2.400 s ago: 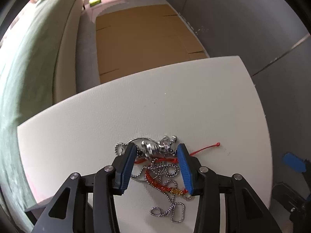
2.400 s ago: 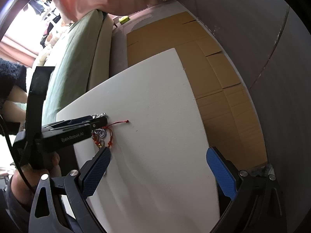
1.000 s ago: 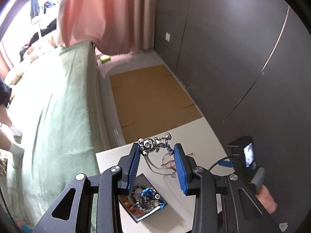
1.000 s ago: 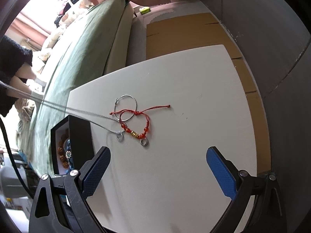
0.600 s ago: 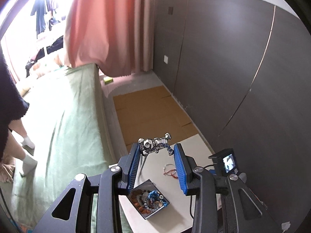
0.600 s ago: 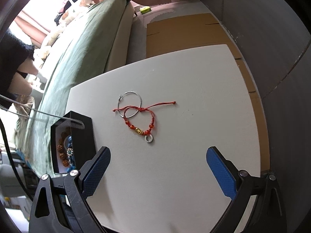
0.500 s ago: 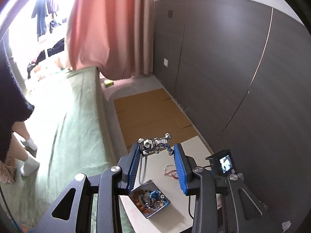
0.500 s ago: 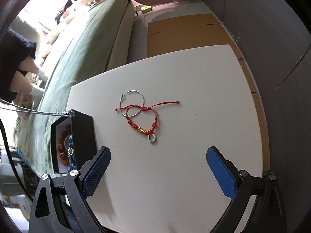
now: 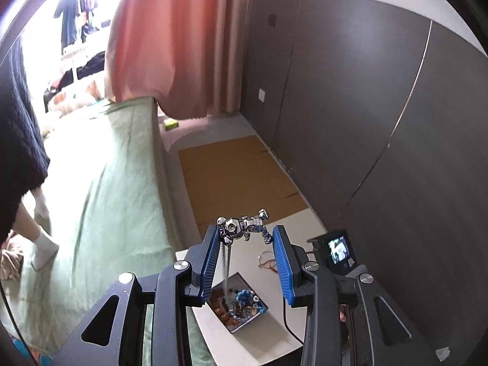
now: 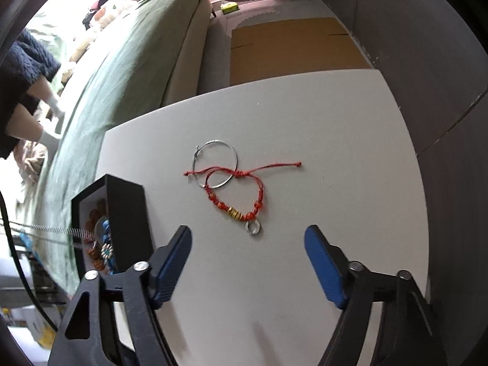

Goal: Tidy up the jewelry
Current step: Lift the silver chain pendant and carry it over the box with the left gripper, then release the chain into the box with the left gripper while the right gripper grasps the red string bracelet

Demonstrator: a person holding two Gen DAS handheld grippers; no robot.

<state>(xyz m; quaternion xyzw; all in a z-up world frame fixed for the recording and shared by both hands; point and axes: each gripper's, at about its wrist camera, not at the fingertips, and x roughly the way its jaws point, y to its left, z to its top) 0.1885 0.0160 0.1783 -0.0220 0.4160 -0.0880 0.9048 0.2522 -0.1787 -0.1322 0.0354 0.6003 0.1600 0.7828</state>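
Note:
My left gripper point(image 9: 245, 235) is shut on a silver robot-figure pendant point(image 9: 242, 226), high above the table. Its ball chain point(image 9: 225, 270) hangs down into the black jewelry box point(image 9: 241, 305), which holds several beaded pieces. In the right wrist view the chain point(image 10: 45, 229) reaches into the box point(image 10: 128, 210) at the table's left edge. My right gripper point(image 10: 247, 250) is open and empty, low over the white table point(image 10: 335, 152). Just beyond it lie a red cord bracelet point(image 10: 241, 189) with gold beads and a silver hoop point(image 10: 215, 167), overlapping.
A green bed point(image 10: 122, 61) runs along the table's left side, with a person in dark clothes point(image 9: 18, 140) beside it. Cardboard sheets point(image 10: 289, 48) cover the floor beyond the table. A dark grey wall point(image 9: 366, 122) stands to the right.
My left gripper lifted the pendant and chain off the table and swung high over the box, the chain's end now dropping into it. My right gripper moved closer to the bracelet and hoop.

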